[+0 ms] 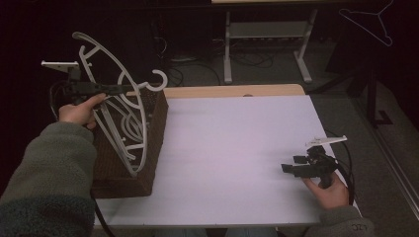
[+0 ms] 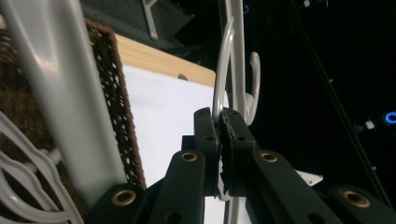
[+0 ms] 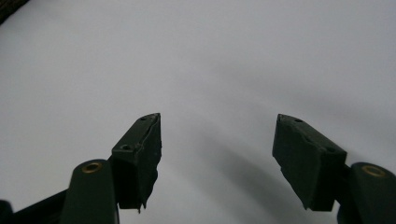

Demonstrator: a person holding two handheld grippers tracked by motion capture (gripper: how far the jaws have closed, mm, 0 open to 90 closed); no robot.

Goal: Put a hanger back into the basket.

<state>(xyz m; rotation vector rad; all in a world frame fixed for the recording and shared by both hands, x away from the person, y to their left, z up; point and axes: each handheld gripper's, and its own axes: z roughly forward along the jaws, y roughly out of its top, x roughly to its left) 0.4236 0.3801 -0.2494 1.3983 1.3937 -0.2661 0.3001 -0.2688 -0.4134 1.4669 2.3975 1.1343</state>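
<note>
Hanger [image 1: 116, 94] lifted partway out of brown basket [image 1: 153, 143], left gripper [image 1: 129, 89] clamped on its thin inner loop by the hook for clean pull. Right gripper [image 1: 290, 164] idle, jaws apart, low over white table [image 1: 232, 148].

A basket [image 1: 148, 148] sits at the left edge of the bench [image 1: 232, 148], with several hangers [image 1: 126, 131] standing in it. One hanger [image 1: 116, 74] is raised above the basket's far end, its hook pointing right, with the left claw [image 1: 129, 89] closed on it from the left. The right claw [image 1: 289, 165] lies low over the bench's near right corner, well apart from the basket.
</note>
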